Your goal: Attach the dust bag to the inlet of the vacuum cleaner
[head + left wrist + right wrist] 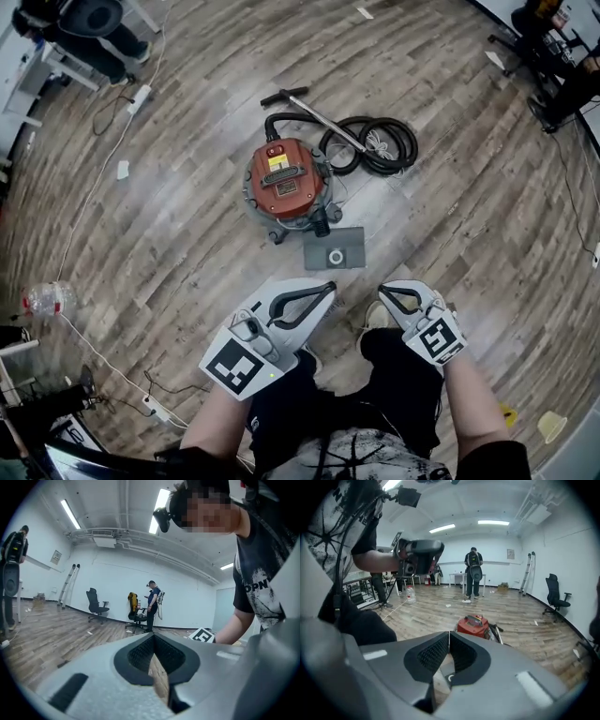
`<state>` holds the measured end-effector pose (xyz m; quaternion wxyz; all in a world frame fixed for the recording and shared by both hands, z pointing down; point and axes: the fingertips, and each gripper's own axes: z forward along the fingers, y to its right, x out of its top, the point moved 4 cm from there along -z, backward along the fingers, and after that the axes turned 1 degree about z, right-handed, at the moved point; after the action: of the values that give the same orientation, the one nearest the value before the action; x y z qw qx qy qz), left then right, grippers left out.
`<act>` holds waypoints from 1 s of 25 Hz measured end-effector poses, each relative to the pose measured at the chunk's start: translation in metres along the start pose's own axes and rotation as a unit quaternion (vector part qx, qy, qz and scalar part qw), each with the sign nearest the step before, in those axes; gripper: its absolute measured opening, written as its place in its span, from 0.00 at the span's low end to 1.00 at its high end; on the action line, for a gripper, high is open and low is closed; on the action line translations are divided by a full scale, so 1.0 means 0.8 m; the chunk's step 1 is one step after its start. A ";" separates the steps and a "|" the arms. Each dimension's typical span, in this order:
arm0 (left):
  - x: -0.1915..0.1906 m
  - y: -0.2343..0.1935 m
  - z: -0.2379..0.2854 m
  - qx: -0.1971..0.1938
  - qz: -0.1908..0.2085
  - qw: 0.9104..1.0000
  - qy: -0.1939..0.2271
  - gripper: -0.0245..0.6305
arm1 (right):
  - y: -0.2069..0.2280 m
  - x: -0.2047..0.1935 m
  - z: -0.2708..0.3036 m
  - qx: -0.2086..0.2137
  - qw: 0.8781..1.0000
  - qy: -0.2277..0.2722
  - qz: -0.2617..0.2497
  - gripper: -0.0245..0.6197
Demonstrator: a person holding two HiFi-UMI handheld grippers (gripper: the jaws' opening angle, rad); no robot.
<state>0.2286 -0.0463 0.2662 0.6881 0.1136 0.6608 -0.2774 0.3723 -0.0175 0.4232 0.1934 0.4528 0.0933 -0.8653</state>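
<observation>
Red vacuum cleaner (pixel 286 183) on the floor; grey dust bag (pixel 335 248) just beside; coiled hose (pixel 373 145) behind; plastic bottle (pixel 49 298) well apart. Left gripper (pixel 328 287) and right gripper (pixel 384 290): jaws together, empty.

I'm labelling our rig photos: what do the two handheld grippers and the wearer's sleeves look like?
Both the left gripper and right gripper have light grey shells with black, textured, loop-shaped jaws. Each carries a white cube with black square markers. The person wears a short-sleeved black T-shirt with pale print.

left gripper (pixel 330 286): jaws closed, empty | right gripper (pixel 383 291): jaws closed, empty, tilted downward
</observation>
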 end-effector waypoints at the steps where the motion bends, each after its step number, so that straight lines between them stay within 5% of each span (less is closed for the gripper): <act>1: -0.025 -0.012 0.007 -0.006 0.005 1.000 -0.001 0.04 | 0.001 -0.032 0.026 0.004 1.000 -0.007 0.006 0.08; 9: -0.235 -0.083 0.044 -0.070 0.030 0.997 0.013 0.04 | 0.013 -0.324 0.273 0.024 0.990 -0.138 -0.028 0.33; 15: -0.375 -0.103 0.036 -0.085 0.033 0.996 -0.006 0.04 | 0.013 -0.536 0.402 0.034 0.959 -0.275 -0.056 0.36; 19: -0.426 -0.104 0.022 -0.088 0.050 0.994 -0.050 0.04 | 0.013 -0.618 0.441 0.029 0.934 -0.346 -0.089 0.36; 25: -0.464 -0.106 0.005 -0.078 0.035 0.992 -0.093 0.04 | 0.009 -0.651 0.484 0.028 0.917 -0.376 -0.131 0.35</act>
<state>0.1973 -0.0316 0.6456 0.7624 0.0567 0.6094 -0.2100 0.3539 -0.0241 1.0718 0.0863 0.0825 0.0484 -0.9917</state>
